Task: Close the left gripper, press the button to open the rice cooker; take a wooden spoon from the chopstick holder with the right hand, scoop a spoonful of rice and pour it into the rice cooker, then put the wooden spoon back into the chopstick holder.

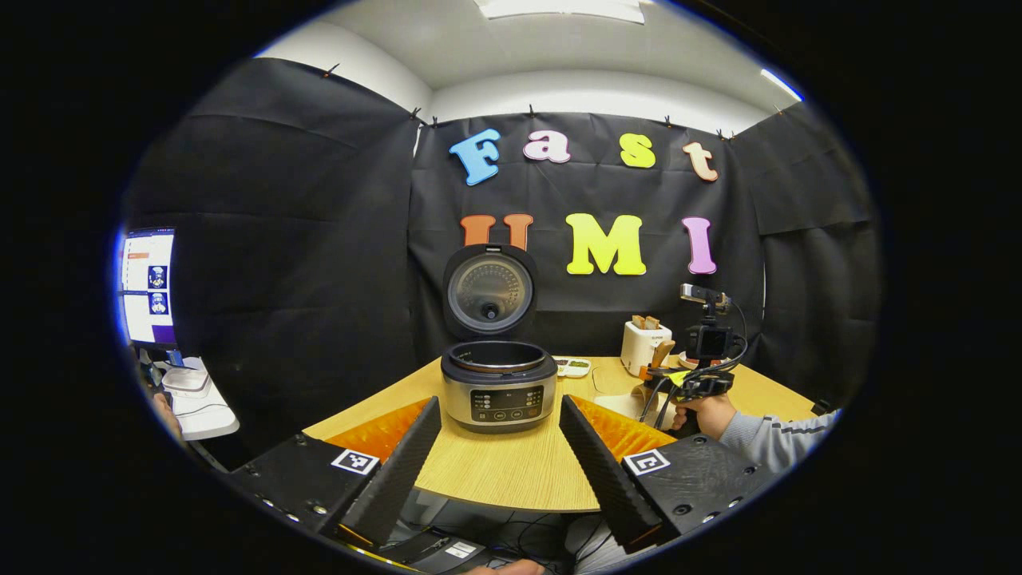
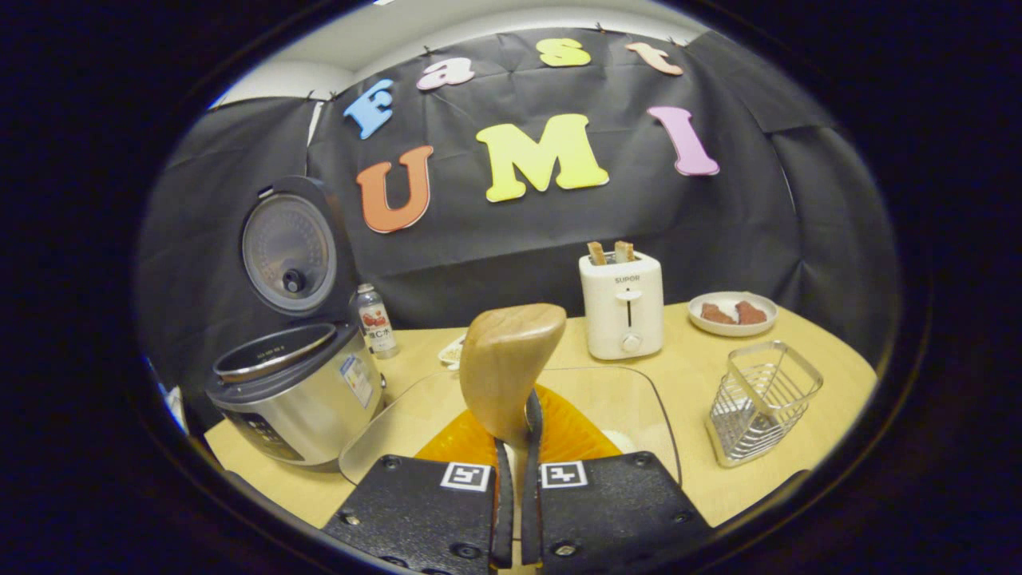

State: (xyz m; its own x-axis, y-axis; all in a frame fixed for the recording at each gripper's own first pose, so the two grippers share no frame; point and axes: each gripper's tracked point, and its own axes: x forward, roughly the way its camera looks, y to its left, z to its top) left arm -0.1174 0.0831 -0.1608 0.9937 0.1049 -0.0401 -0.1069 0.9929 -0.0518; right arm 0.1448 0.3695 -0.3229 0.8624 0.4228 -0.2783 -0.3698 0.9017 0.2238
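Note:
The rice cooker [image 1: 497,387] stands open on the table, its lid [image 1: 489,291] tipped up behind the pot. My left gripper [image 1: 501,403] is open just in front of it, one finger on each side of its control panel, touching nothing. My right gripper [image 2: 517,431] is shut on the handle of the wooden spoon [image 2: 511,359], whose bowl points up and away over a clear glass dish [image 2: 639,391]. A little white rice [image 2: 615,439] shows in that dish. The wire chopstick holder [image 2: 762,399] stands to the right, the rice cooker [image 2: 295,383] to the left. Whether the spoon carries rice I cannot tell.
A white toaster [image 2: 623,307] with bread slices stands behind the dish, a plate [image 2: 733,311] of food to its right, a small bottle [image 2: 374,319] beside the cooker. A person's hand [image 1: 707,411] holds the right gripper [image 1: 703,383]. A monitor [image 1: 148,283] glows far left.

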